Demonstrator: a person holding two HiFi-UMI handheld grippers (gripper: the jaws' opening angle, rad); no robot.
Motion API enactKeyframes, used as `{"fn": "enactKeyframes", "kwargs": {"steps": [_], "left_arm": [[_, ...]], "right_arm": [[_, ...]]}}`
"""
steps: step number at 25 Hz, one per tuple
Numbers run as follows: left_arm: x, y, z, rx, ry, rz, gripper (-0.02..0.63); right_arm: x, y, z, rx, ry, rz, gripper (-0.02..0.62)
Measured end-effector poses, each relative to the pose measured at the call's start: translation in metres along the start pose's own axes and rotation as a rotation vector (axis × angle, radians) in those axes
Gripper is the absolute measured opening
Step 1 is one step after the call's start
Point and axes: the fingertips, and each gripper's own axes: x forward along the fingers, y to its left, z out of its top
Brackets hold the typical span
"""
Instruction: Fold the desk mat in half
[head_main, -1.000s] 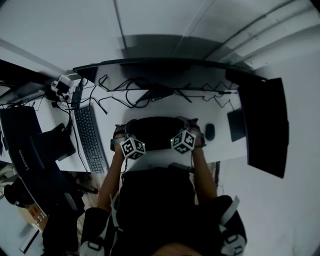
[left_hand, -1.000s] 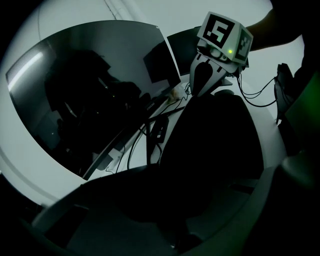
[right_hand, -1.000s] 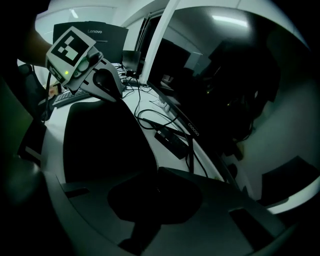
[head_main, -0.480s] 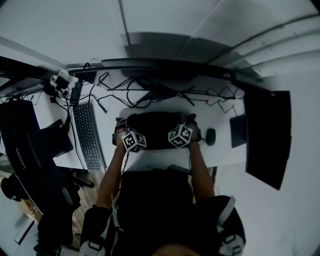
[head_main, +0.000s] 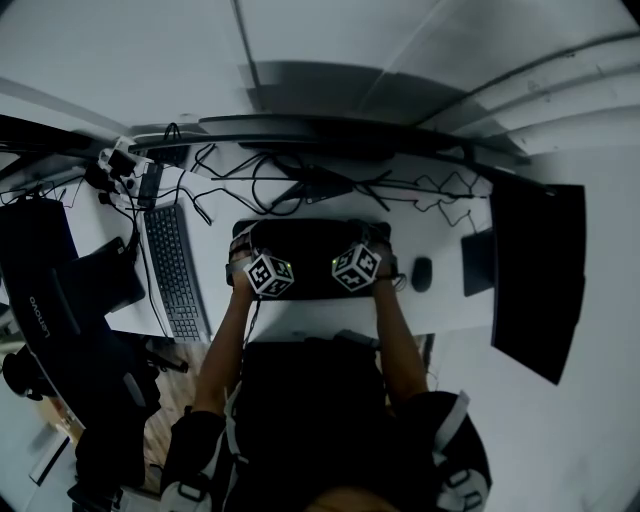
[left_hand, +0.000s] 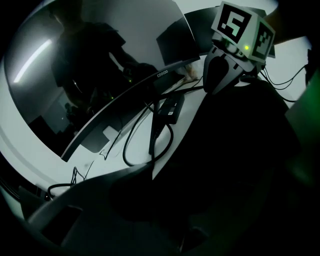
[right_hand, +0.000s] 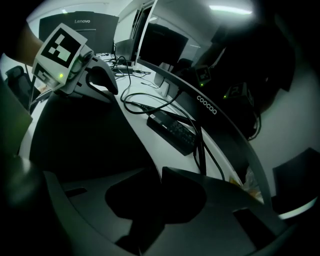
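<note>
The black desk mat (head_main: 310, 262) lies doubled over on the white desk (head_main: 320, 318), in front of the curved monitor. My left gripper (head_main: 250, 252) is at the mat's left end and my right gripper (head_main: 376, 250) at its right end. Both are low over the far edge. In the right gripper view the jaws (right_hand: 157, 173) are opening, a narrow gap shows, and the mat (right_hand: 85, 140) lies just left of the tips. In the left gripper view the jaws are opening too. The mat (left_hand: 240, 150) fills the dark right side and hides the right jaw.
A curved monitor (head_main: 330, 130) stands behind the mat, with tangled cables (head_main: 290, 185) and a power brick (right_hand: 172, 129) in between. A keyboard (head_main: 175, 270) lies left of the mat and a mouse (head_main: 421, 272) right of it. A dark screen (head_main: 535, 270) stands at the far right.
Both grippers have moved a little farther across the desk. The mat's raised, rounded upper layer has come down and now lies flat as a dark rectangle.
</note>
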Motion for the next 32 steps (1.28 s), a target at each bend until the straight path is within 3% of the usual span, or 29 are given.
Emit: {"fn": "enactKeyframes", "kwargs": {"steps": [9, 13, 21, 27, 32], "left_arm": [[-0.014, 0.008, 0.002, -0.129, -0.027, 0.005, 0.118], [-0.039, 0.006, 0.005, -0.269, -0.091, -0.045, 0.081], [-0.136, 0.020, 0.012, -0.495, -0.313, -0.053, 0.015], [-0.236, 0.050, 0.025, -0.538, -0.513, 0.018, 0.007], [-0.307, 0.054, 0.023, -0.532, -0.622, 0.050, 0.006]], "right_arm": [[-0.009, -0.014, 0.009, 0.095, -0.039, -0.035, 0.067], [-0.027, -0.006, 0.010, 0.213, -0.074, 0.017, 0.067], [-0.122, 0.014, 0.033, 0.480, -0.281, -0.020, 0.051], [-0.225, 0.033, 0.050, 0.674, -0.481, -0.122, 0.014], [-0.300, 0.052, 0.054, 0.707, -0.597, -0.198, 0.008]]}}
